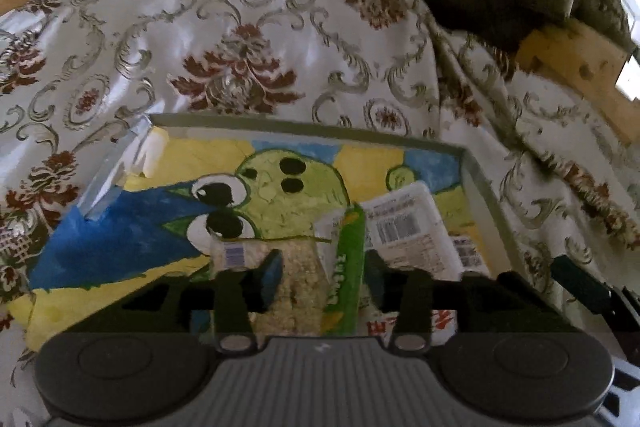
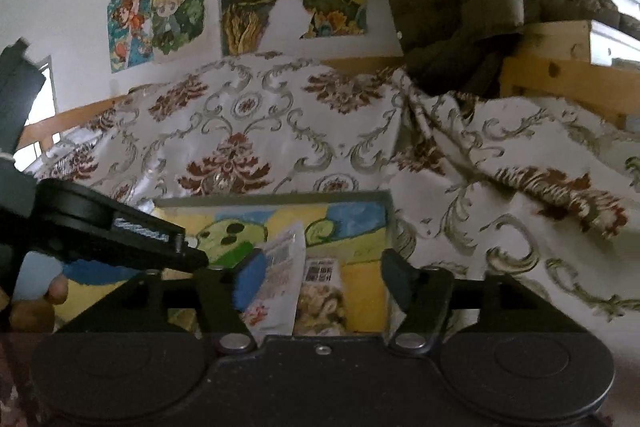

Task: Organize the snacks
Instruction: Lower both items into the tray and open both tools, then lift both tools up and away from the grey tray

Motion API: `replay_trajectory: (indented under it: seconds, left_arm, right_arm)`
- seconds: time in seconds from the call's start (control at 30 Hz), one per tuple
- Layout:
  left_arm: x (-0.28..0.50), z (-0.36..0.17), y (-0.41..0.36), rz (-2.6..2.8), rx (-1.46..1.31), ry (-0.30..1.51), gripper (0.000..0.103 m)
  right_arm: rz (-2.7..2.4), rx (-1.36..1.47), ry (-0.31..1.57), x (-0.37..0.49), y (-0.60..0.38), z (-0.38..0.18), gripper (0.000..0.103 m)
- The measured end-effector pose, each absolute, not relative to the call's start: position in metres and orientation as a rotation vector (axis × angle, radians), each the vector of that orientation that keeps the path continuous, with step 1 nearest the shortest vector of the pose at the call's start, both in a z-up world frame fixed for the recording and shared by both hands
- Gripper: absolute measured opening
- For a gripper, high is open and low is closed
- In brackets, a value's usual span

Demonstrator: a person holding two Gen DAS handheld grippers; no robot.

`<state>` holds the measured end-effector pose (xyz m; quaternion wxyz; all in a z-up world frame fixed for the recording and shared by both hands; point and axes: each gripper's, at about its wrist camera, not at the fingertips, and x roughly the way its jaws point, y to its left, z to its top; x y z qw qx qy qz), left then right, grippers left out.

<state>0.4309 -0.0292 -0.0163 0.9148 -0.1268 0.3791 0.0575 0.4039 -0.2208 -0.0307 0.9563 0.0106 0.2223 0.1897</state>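
2 claws, both open, gripping nothing: left claw (image 1: pixel 320 267) straddles green packet (image 1: pixel 347 267), long axis running up-frame; right claw (image 2: pixel 324 275) straddles white packet (image 2: pixel 280 283), lower centre, in tray (image 1: pixel 486 187).

A table draped in a glossy white cloth (image 1: pixel 248 39) with brown floral and silver scroll patterns carries a shallow tray (image 1: pixel 476 179) lined with a painted green cartoon figure.

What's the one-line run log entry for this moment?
left gripper: open, astride green-edged snack packet | right gripper: open, white packet between jaws | both over painted tray
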Motion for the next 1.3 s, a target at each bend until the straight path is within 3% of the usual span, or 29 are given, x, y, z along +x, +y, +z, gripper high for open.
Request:
replay_trajectory:
  seconds: [0.2, 0.43, 0.77, 1.3]
  left_arm:
    - [0.399, 0.01, -0.028, 0.142, -0.266, 0.658, 0.087]
    - [0.353, 0.041, -0.026, 0.187, -0.267, 0.515, 0.102]
    - [0.268, 0.047, -0.022, 0.269, -0.253, 0.452, 0.102]
    - [0.152, 0.029, -0.013, 0.412, -0.249, 0.468, 0.102]
  right_arm:
    - [0.353, 0.031, 0.386, 0.386, -0.231, -0.002, 0.088]
    - [0.343, 0.027, 0.312, 0.354, -0.24, 0.032, 0.101]
    - [0.352, -0.014, 0.24, 0.291, -0.239, 0.061, 0.102]
    - [0.309, 0.0, 0.272, 0.193, -0.247, 0.042, 0.102]
